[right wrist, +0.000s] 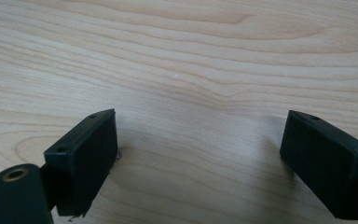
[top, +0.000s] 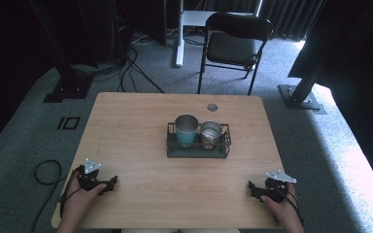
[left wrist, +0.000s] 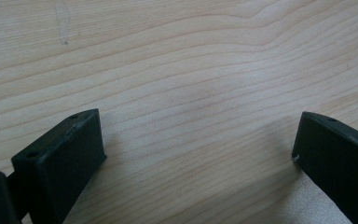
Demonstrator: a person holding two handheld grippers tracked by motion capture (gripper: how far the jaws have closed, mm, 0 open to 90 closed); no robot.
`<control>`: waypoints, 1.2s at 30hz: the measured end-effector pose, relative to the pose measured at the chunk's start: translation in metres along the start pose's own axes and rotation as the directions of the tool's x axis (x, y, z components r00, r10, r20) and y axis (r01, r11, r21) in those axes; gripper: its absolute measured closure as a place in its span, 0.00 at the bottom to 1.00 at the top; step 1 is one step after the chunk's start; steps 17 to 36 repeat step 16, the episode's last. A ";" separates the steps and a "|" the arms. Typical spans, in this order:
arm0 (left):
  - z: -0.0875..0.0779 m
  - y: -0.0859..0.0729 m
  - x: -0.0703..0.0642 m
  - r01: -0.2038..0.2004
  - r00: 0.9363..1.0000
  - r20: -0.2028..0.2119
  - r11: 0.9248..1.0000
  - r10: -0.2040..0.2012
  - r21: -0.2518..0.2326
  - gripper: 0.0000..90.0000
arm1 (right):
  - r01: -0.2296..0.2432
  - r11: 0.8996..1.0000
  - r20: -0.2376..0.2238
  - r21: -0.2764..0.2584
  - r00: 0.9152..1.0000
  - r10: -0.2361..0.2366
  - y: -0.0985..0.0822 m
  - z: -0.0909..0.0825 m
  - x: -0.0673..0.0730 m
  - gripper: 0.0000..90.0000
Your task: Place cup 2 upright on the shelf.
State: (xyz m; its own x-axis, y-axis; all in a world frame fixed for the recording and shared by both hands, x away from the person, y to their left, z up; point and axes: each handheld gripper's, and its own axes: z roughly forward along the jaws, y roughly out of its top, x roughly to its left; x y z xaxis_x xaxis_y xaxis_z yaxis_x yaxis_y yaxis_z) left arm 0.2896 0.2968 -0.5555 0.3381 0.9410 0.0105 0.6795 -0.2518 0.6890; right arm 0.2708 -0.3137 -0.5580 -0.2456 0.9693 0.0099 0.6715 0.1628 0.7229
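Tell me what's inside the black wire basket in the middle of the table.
The wire basket holds two upright metal cups side by side: a taller teal cup on the left and a shorter silver cup on the right. Their bases and the basket floor beneath them are hidden.

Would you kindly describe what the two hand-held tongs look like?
Both the left tongs and the right tongs are black, each topped by a grey three-cornered plate. Their jaws are blocky black pads with small screw holes. A dark cable trails from the left tongs.
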 end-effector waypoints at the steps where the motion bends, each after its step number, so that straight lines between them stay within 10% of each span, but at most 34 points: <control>1: 0.000 0.000 0.000 0.000 1.000 0.000 1.000 0.000 -0.001 0.03 | -0.002 1.000 0.002 0.000 1.000 0.002 0.000 0.000 0.000 0.12; 36: 0.000 0.000 0.000 0.000 1.000 0.000 1.000 0.000 0.000 0.03 | -0.014 1.000 0.012 0.002 1.000 0.014 0.002 0.002 0.001 0.12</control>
